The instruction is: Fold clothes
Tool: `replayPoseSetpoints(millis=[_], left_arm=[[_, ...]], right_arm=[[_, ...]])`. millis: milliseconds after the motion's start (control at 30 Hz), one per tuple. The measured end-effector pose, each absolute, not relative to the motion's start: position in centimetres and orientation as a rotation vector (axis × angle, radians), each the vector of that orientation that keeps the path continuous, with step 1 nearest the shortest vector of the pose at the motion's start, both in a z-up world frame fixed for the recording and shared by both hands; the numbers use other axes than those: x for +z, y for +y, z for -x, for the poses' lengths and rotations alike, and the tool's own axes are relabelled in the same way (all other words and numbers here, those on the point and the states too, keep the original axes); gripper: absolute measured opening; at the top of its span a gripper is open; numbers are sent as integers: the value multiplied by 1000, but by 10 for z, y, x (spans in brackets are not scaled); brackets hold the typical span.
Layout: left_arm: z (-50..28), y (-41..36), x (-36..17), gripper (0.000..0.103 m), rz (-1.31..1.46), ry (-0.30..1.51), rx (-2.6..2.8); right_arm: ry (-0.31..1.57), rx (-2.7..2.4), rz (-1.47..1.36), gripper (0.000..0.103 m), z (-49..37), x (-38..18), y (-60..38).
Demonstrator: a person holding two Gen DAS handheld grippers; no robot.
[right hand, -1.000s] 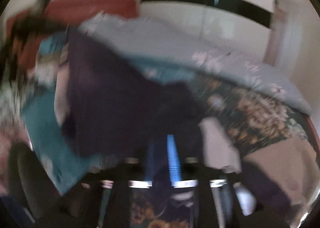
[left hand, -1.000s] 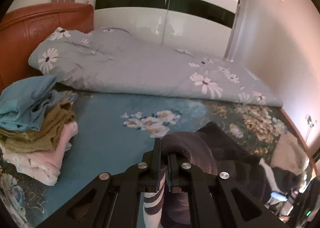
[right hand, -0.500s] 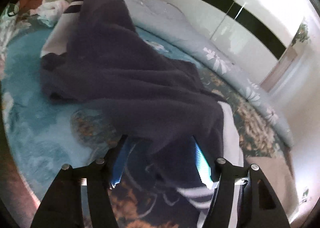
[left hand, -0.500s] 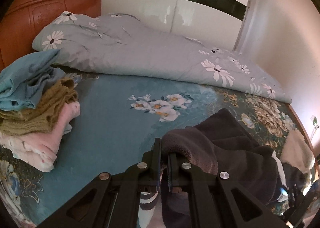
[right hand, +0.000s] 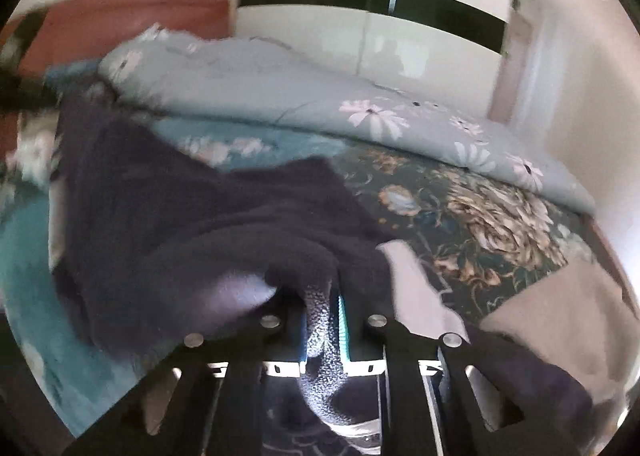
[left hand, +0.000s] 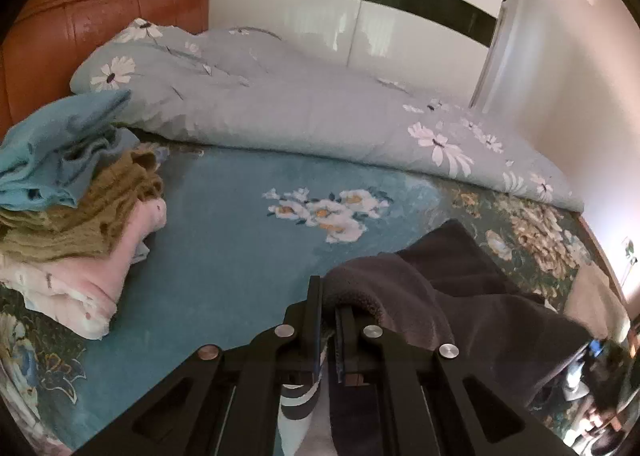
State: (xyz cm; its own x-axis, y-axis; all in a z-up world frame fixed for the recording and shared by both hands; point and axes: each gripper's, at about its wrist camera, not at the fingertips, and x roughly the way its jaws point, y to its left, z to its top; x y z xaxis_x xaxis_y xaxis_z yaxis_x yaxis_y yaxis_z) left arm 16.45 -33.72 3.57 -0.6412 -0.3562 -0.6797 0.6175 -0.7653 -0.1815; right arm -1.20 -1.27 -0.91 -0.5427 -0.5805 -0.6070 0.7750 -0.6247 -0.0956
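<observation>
Two grips hold one dark garment [left hand: 452, 296] on the bed [left hand: 224, 256]. From the left wrist, the left gripper [left hand: 328, 320] is pinched tight on a thick fold at the near middle; a stack of folded clothes [left hand: 68, 216] sits at the left, a rolled quilt [left hand: 300, 112] at the far side. To fold well, I would keep this edge taut and level. No containers show.

From the right wrist, blurred, the right gripper [right hand: 324, 312] has just been closing and now pinches the garment's cloth [right hand: 200, 224], which spreads left across the bed. Pull both corners apart evenly before laying it flat.
</observation>
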Motion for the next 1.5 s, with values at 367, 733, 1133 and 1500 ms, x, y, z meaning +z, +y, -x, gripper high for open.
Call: replayPoseSetpoints(millis=[367,733,1133,1500], left_arm=[[-212,-295,166,5,-507,412,-2552],[-333,-229,278,5,-138,151,-2588],[-251,-306,228,5,-486,131,-2446],[-80,-414,-26,6,-1055,448,-2266]], right_arm=[[96,-2382,-294,11,34,194,39],[-2,-2340,29,11,-52,303,111],[163,-2258,-186,11,-29,270,64],[307,-2164,-937,11,147,22,-77]])
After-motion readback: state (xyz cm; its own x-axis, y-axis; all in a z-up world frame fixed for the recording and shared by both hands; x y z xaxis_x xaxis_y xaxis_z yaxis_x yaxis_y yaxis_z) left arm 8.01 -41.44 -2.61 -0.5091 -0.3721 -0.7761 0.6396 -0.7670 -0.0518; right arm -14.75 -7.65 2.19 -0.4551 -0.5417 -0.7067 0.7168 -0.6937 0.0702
